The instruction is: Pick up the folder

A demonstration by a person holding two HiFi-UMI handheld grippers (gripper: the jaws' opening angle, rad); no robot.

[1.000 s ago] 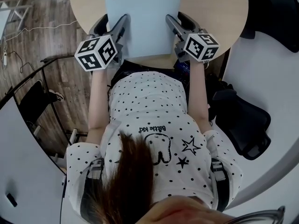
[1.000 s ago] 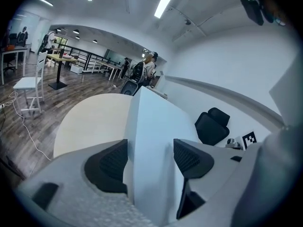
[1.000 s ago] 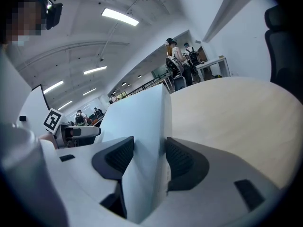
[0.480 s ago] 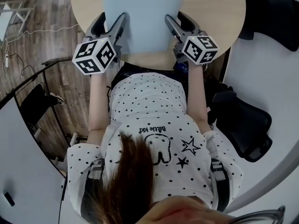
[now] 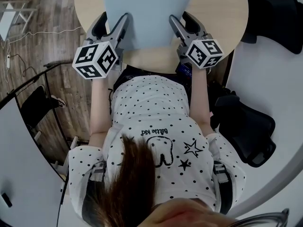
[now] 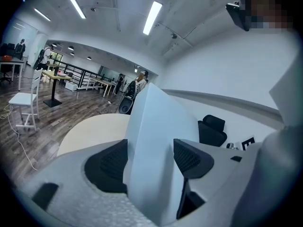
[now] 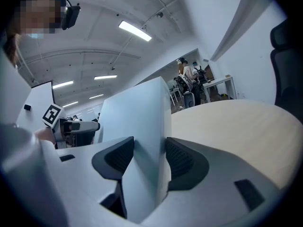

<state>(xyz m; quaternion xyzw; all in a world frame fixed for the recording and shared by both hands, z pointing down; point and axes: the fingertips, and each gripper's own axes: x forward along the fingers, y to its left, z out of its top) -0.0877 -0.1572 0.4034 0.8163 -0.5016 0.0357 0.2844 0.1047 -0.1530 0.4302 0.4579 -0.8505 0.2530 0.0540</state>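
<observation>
A pale blue folder (image 5: pixel 147 13) hangs over the round beige table (image 5: pixel 222 13) at the top of the head view. My left gripper (image 5: pixel 111 25) is shut on its left edge and my right gripper (image 5: pixel 182 23) is shut on its right edge. In the left gripper view the folder (image 6: pixel 156 126) stands on edge between the dark pads (image 6: pixel 189 157) of the left gripper (image 6: pixel 149 157). In the right gripper view the folder (image 7: pixel 137 117) fills the gap of the right gripper (image 7: pixel 149 157), and the pads (image 7: pixel 182 160) press on it.
A black office chair (image 5: pixel 246 122) stands close at the right, and another dark chair (image 5: pixel 279 13) at the top right. A black frame chair (image 5: pixel 33 103) and a cable (image 5: pixel 42 32) lie on the wooden floor at the left. A white curved desk (image 5: pixel 279 103) borders the right.
Both grippers have risen with the folder held between them. The folder's near edge has moved up and away from the table's front edge.
</observation>
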